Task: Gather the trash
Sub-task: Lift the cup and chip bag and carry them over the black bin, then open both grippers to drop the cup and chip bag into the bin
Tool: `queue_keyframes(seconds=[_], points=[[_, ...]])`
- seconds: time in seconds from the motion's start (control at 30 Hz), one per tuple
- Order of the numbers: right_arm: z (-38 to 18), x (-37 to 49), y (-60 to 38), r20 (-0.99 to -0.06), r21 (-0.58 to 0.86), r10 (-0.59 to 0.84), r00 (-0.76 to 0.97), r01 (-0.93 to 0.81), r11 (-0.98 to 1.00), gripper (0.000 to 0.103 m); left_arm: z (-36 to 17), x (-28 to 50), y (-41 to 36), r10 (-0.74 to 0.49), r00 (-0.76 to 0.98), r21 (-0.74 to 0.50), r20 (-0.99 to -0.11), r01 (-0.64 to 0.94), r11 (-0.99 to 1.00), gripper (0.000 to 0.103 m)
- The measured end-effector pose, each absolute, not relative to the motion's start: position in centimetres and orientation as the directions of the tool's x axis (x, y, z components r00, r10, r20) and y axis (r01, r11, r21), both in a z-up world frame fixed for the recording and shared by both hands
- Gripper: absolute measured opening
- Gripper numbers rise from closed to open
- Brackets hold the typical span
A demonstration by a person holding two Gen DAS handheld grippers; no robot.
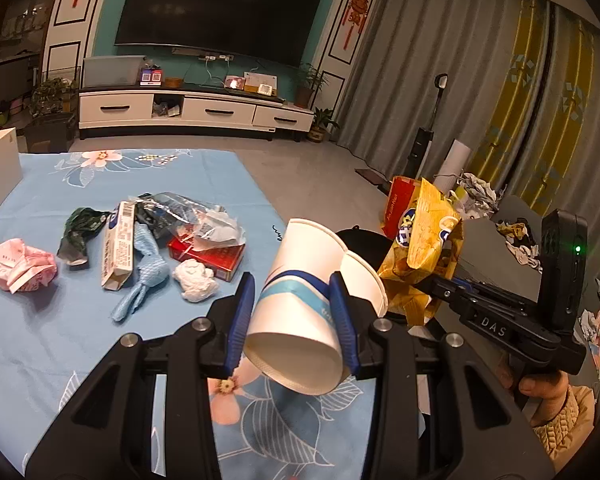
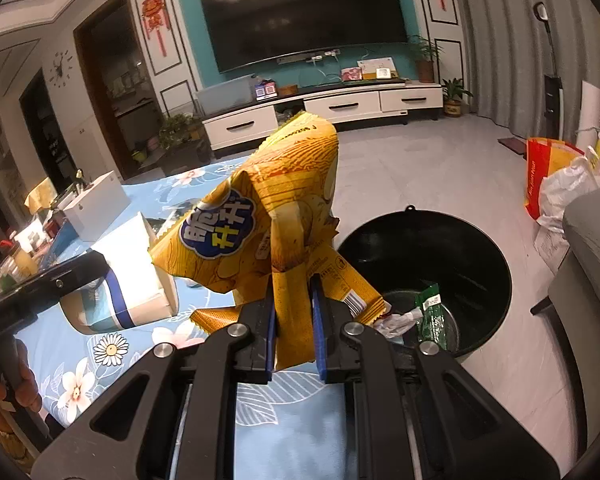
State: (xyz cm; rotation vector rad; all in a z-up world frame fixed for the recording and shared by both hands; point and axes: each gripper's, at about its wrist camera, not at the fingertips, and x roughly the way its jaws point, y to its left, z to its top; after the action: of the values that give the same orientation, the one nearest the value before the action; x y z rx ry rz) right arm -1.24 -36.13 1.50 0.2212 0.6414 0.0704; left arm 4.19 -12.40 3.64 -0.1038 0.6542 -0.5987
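Cup and chip bag gripped, seemingly firmly.

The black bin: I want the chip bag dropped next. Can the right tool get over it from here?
Probably yes. The right tool is shut on the yellow chip bag beside the black bin, whose open mouth is uncovered. The left tool's paper cup sits off to the other side.

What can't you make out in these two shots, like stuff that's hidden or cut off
- Trash bin: right wrist view, near rim and part of the bottom hidden by the right gripper and yellow chip bag.
- Paper cup inside: left wrist view shows only its base and side, mouth faces away.
- Red box: left wrist view, mostly buried under a clear plastic wrapper.
- Left gripper: body cut off by the bottom edge.
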Motion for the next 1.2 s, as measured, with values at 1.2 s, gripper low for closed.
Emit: queue_keyframes(seconds=[1.2], points=[[-6.0,0.2,-47.5,-0.677,0.353,-0.005,0.736,0.331,0.875,0.053,-2.4,12.2,-31.3,-0.590,0.469,-0.234,-0.658,0.617,0.751,0.065]])
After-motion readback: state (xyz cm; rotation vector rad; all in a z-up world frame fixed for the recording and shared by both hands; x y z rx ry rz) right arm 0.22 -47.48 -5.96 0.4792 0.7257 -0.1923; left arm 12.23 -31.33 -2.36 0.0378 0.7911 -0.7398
